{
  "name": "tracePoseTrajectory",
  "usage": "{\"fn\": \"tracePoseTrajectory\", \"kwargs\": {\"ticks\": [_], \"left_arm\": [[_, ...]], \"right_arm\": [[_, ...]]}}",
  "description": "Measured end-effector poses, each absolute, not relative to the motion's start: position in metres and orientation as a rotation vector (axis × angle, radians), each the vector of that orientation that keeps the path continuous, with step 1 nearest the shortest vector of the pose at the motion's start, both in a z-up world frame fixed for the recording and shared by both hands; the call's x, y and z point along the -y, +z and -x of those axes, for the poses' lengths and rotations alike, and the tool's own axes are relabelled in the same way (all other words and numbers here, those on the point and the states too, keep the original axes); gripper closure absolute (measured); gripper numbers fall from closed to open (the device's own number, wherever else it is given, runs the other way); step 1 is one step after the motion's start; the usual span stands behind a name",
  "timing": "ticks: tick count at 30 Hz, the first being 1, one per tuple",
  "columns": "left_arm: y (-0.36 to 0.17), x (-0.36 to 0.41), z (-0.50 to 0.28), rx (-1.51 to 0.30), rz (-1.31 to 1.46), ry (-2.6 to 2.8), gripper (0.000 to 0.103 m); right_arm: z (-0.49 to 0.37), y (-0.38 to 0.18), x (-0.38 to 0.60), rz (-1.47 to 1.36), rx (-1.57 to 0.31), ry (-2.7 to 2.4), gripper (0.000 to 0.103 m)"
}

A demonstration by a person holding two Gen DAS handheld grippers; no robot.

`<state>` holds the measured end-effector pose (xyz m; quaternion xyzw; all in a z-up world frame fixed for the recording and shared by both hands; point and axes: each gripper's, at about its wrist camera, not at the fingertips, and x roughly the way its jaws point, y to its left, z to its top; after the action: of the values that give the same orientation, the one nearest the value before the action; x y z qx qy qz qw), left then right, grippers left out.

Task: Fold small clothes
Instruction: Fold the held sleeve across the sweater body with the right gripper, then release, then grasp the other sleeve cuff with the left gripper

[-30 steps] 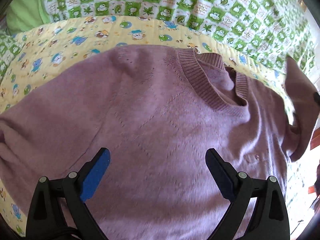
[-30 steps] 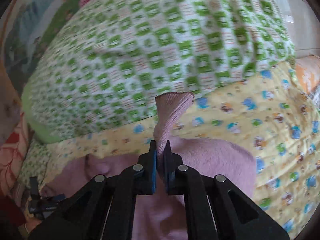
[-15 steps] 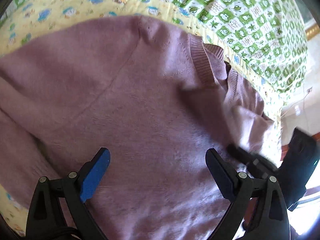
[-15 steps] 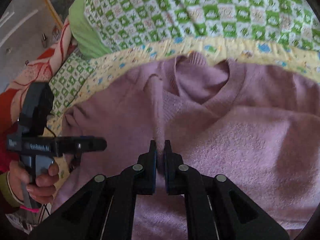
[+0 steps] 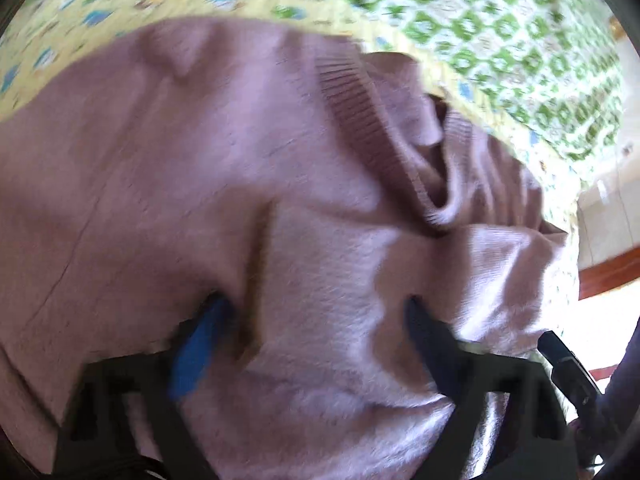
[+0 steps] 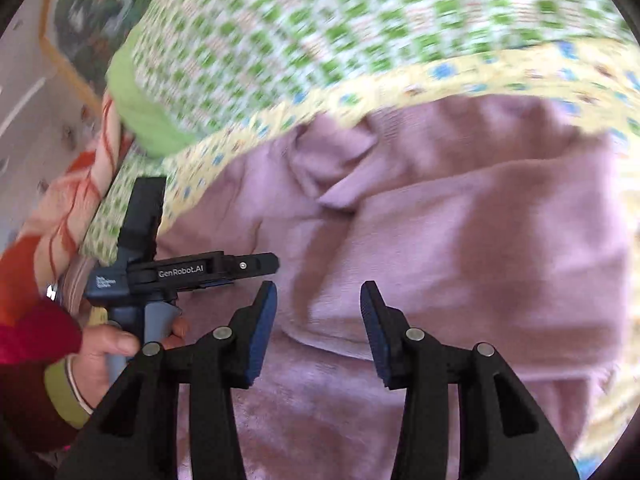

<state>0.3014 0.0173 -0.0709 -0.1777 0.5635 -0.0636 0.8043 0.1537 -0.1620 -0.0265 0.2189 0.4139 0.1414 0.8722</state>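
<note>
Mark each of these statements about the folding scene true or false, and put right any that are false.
1. The sweater is mauve pink. True.
2. A sleeve lies folded across the sweater's front. True.
3. The right gripper is clamped on the sleeve. False: its jaws have just been opening and nothing is between them.
4. The sweater lies on a bare wooden floor. False: it lies on a yellow patterned blanket.
5. The left gripper presses into sweater fabric. True.

Bright daylight, heavy motion blur (fisheye-dark corners)
</note>
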Motion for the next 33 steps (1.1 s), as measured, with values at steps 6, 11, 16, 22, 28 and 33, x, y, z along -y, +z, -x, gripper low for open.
{"fn": "tracePoseTrajectory", "kwargs": {"ticks": [6, 11, 16, 22, 28, 33], "left_arm": [[-0.021, -0.013, -0.284, -1.085, 0.363, -0.230, 0.099], [0.012, -0.059, -0.245, -0.941, 0.381, -0.169, 0.099], [-0.033, -0.101, -0.244, -1.050, 0.502, -0.067, 0.103], [-0.061, -0.093, -0.259, -1.168, 0.571, -0.062, 0.049], [-0.076, -0.055, -0.275, -1.243, 0.476, -0.115, 0.051], [-0.078, -0.034, -0.290, -1.240, 0.429, -0.154, 0.098]], "right_arm": [[-0.130, -0.013, 0.206, -0.521, -0.826, 0.129, 0.058], [-0.113, -0.003, 0.245, -0.580, -0.761, -0.031, 0.058], [-0.116, -0.019, 0.275, -0.631, -0.796, -0.159, 0.054], [-0.118, -0.023, 0.290, -0.668, -0.785, -0.197, 0.053], [-0.123, -0.022, 0.277, -0.623, -0.784, -0.158, 0.052], [-0.125, -0.027, 0.275, -0.632, -0.787, -0.134, 0.052]]}}
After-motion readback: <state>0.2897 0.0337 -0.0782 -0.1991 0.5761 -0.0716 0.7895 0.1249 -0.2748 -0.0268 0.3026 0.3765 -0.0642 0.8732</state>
